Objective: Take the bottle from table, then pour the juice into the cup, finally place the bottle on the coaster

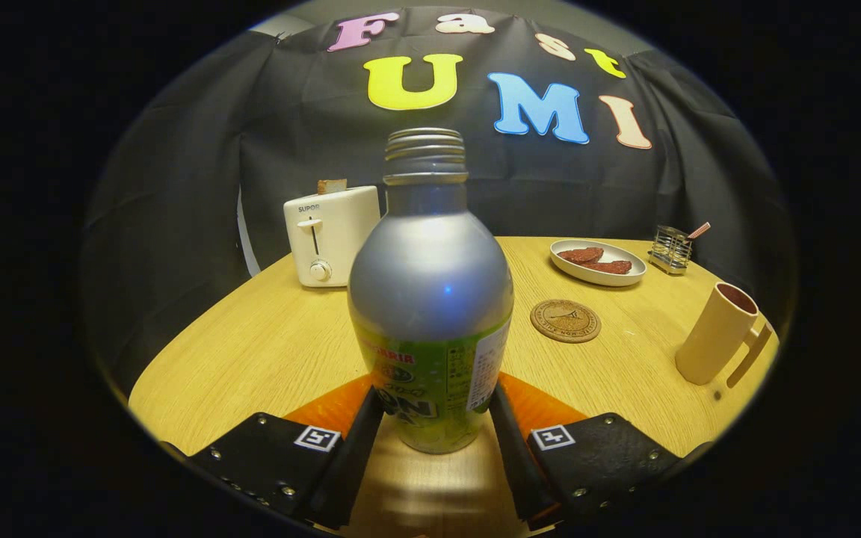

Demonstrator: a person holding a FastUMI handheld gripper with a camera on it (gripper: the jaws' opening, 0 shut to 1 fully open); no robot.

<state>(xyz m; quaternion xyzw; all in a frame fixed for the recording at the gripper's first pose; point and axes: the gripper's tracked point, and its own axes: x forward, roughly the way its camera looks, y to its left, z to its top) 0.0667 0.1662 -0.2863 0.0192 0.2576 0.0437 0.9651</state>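
Risk is at the grip: my claw (434, 418) clenches the uncapped silver metal bottle with green label (430, 299) low, so it may tip and spill before the tall beige cup (714, 332), beyond the round cork coaster (565, 320) on the wooden worktop (266, 351).

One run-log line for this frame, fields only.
stage: bottle grasp | tool: shut on bottle, uncapped, upright | cup: right, beyond fingers | coaster: bare, between bottle and cup | pour: not yet
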